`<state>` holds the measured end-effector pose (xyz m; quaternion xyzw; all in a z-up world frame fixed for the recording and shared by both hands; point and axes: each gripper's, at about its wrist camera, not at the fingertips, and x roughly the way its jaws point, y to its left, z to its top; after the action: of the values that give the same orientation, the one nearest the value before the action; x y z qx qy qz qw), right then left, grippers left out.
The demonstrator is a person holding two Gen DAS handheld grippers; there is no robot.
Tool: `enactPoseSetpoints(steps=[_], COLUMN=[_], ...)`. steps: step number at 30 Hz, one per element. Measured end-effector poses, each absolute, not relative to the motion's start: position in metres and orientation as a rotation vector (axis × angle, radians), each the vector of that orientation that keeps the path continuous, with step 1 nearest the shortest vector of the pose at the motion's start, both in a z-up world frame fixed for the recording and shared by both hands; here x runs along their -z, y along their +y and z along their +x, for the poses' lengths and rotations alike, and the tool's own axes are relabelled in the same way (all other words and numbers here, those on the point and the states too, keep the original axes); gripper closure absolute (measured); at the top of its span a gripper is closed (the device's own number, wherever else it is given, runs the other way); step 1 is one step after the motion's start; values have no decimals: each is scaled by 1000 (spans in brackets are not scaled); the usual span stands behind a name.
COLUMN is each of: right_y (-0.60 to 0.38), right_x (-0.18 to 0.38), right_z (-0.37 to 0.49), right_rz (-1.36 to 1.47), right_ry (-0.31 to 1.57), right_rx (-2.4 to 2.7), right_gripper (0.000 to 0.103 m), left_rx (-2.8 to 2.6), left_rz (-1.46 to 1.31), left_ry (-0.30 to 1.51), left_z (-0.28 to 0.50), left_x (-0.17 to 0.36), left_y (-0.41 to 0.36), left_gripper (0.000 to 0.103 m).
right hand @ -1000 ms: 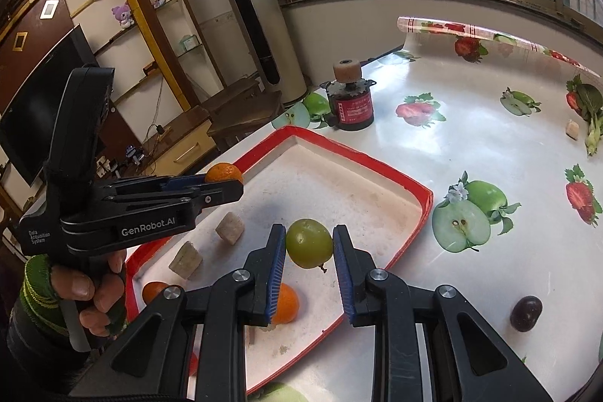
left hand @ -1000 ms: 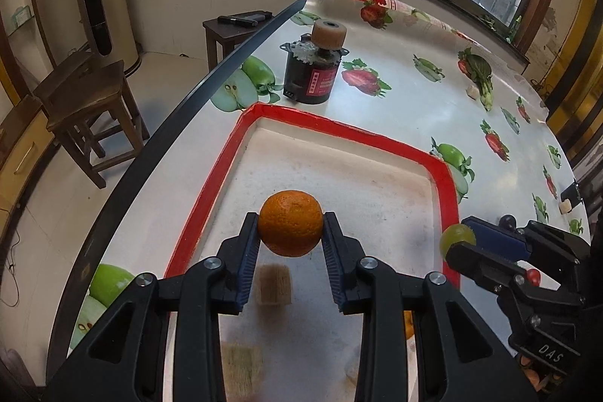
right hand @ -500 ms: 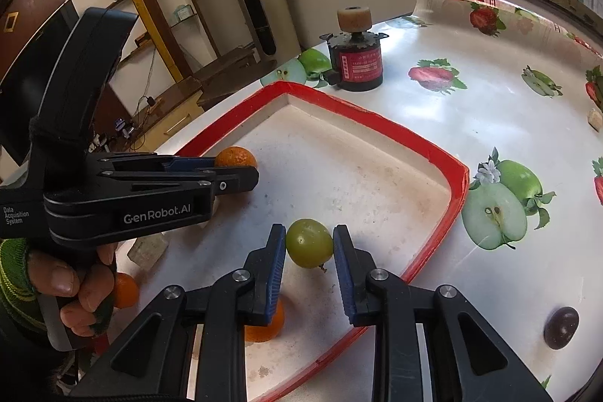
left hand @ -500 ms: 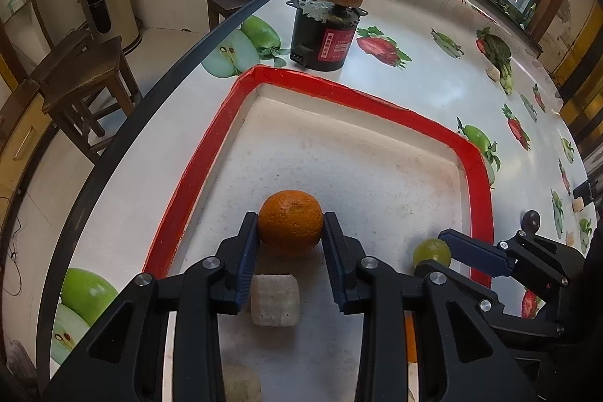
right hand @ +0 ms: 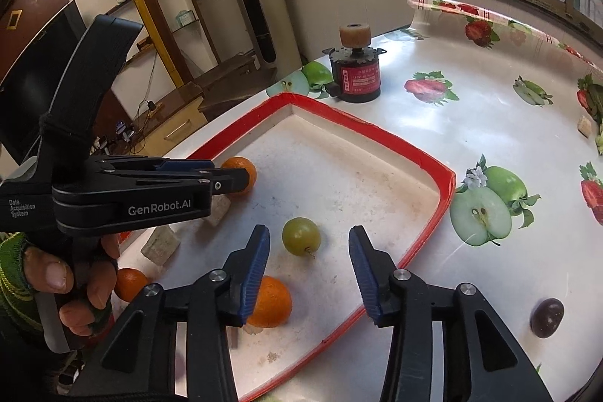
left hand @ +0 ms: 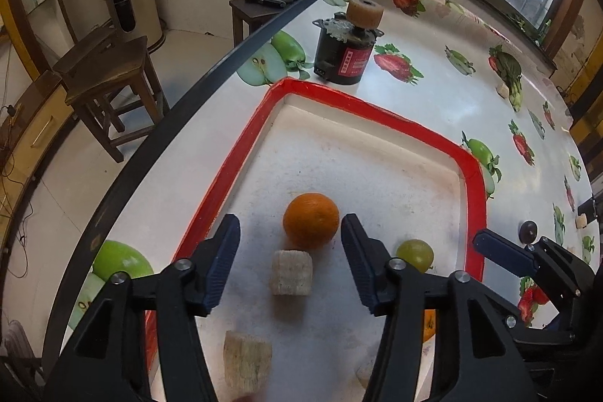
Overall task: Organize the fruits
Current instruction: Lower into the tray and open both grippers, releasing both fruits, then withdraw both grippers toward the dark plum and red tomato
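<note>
left hand-held gripper (left hand: pixel 290 236): jaws have just been opening and now stand wide; the orange (left hand: pixel 311 220) sits between them on the tray floor, clear of both pads, so nothing is held.
right hand-held gripper (right hand: pixel 309 255): jaws have just been opening too; the green fruit (right hand: pixel 301 236) rests between them with a gap on each side, released.
orange: inside the red-rimmed tray (left hand: pixel 473 198), nearer the tray's left rim than its right, with a pale block (left hand: pixel 291 272) touching or just beside it on the near side.
green fruit: in the same tray, toward the right rim, with a second orange (right hand: pixel 269 302) near it by the tray's near edge.
other tray contents: another pale block (left hand: pixel 247 362) toward the near edge; a small orange (right hand: pixel 130 283) near the person's hand (right hand: pixel 56 285) that grips the left tool.
outside the tray: a dark round fruit (right hand: pixel 547 318) lies on the desk (right hand: pixel 471 123) beyond the tray's right rim; a black and red motor (right hand: pixel 356 74) stands past the tray's far corner.
step in hand: by my reading, letting go of both fruits in the tray, with placement done for this pair.
next move: likely lift both tools straight off without nudging the round fruits, which could roll; then the right one reaches for the dark fruit left on the desk.
</note>
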<state>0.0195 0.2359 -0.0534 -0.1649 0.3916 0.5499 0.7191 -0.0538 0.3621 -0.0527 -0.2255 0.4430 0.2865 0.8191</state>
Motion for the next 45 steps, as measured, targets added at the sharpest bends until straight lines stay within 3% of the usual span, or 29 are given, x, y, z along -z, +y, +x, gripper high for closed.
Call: enactPoseSetpoints(steps=[17,45], right_y=[128,-2], right_x=[16,25], right_z=[2,33], right_rz=[-206,-119], right_ry=[819,858], right_rx=[-1171,-953], right_gripper=[56,53], left_rx=[-594,-446], left_rz=[-458,-384], left_ry=[852,886], left_z=[-87,-56], left_x=[23,10], left_y=[295,206], left_gripper=[47,47])
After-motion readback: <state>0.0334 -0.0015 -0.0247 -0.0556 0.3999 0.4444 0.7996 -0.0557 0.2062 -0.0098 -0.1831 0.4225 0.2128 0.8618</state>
